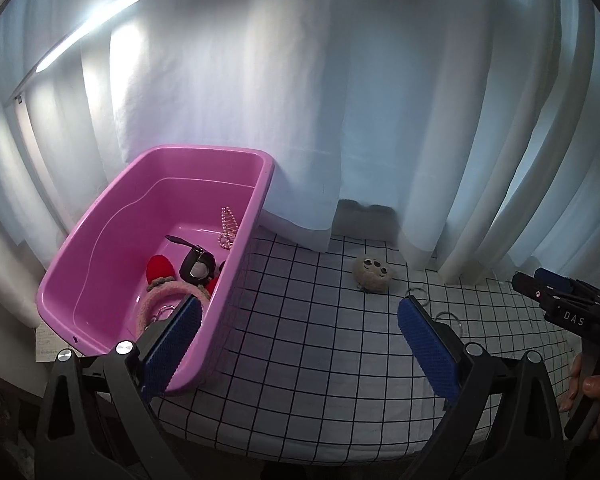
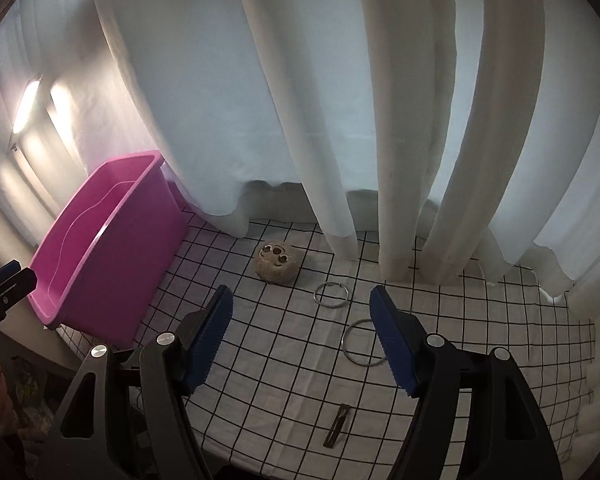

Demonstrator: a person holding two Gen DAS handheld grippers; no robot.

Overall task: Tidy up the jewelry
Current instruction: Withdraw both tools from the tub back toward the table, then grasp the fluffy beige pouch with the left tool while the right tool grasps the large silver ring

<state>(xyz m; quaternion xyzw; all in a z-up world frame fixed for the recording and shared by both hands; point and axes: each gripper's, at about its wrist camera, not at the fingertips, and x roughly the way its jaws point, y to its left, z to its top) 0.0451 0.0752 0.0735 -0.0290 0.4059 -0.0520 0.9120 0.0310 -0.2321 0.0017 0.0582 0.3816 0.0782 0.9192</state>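
Note:
A pink bin (image 1: 100, 216) stands at the left of the checked cloth (image 1: 320, 340) and also shows in the right wrist view (image 2: 112, 248). In it lie a pearl strand (image 1: 228, 226), a black watch (image 1: 198, 266), a red piece (image 1: 160, 268) and a pink fuzzy band (image 1: 160, 300). My left gripper (image 1: 300, 336) is open and empty beside the bin's near corner. My right gripper (image 2: 300, 328) is open and empty above the cloth. On the cloth lie a beige fuzzy face clip (image 2: 275, 262), two metal rings (image 2: 331, 294) (image 2: 360, 344) and a brown hair clip (image 2: 337, 426).
White curtains (image 2: 340, 100) hang along the back of the cloth. A strip light (image 1: 88, 28) glows at upper left. The right gripper's body (image 1: 564, 300) shows at the right edge of the left wrist view.

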